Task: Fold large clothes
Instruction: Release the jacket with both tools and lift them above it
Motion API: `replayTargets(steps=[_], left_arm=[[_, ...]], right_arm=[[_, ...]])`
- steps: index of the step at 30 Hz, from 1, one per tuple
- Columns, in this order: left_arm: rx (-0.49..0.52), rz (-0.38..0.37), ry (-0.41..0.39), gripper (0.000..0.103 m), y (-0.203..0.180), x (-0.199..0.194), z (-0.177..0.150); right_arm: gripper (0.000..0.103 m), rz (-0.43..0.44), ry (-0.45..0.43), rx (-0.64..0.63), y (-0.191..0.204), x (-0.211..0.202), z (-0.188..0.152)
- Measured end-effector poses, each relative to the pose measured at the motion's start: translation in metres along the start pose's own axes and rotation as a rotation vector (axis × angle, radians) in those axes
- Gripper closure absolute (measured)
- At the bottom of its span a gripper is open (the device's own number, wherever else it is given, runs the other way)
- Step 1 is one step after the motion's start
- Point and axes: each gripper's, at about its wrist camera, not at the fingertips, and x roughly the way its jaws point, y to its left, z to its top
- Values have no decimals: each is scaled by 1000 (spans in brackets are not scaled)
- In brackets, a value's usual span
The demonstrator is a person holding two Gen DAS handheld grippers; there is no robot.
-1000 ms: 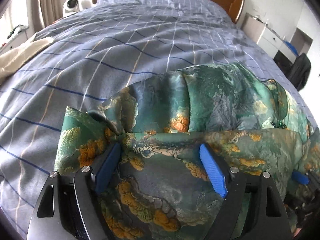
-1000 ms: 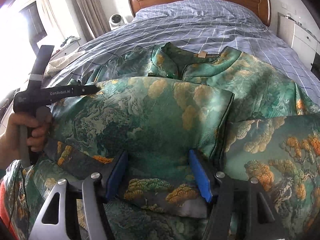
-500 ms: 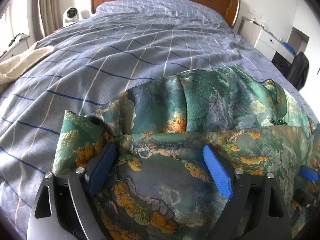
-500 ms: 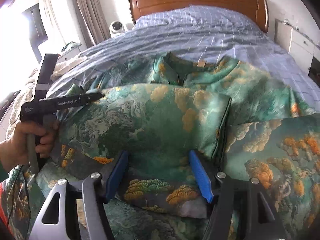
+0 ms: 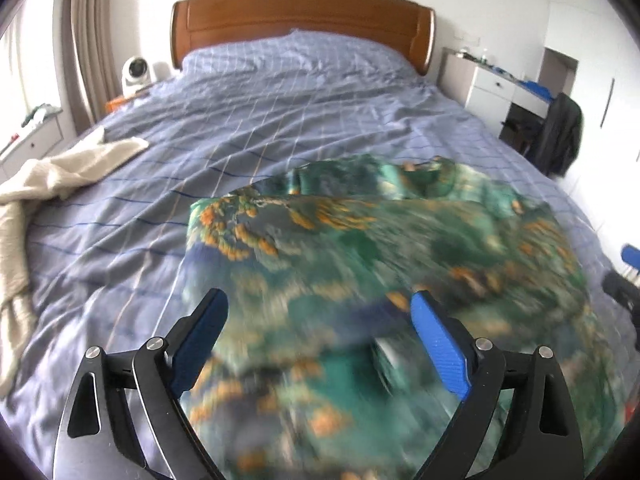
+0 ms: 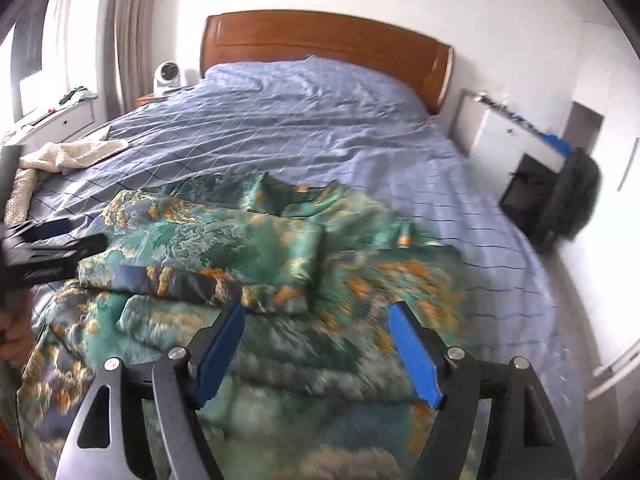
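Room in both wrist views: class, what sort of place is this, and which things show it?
Most likely a home bedroom. A wide bed with a blue checked cover fills the view, backed by a wooden headboard. A white drawer unit stands beside it, and curtains hang at the window.

left gripper (image 5: 318,330) and right gripper (image 6: 316,340): both lifted up and back off the green robe (image 6: 248,240). right jaws opening, left spread wider; fabric no longer between the pads.
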Motion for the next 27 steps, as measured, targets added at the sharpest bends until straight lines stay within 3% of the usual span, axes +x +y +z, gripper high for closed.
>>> replayTargets(steps=[5,12,27], left_arm=[[-10,-28,-40,6,-22,-56,-18],[13,-14,-41,6,-39,-88,-29],[26,-2,-30,6,-52,-104,-36]], right_arm=[[27,-84,-16,2,-9,-41,-10],[27,-148,-43,-1,-19,-77,-18],[27,-201,-17,31,-36,-91,-28]])
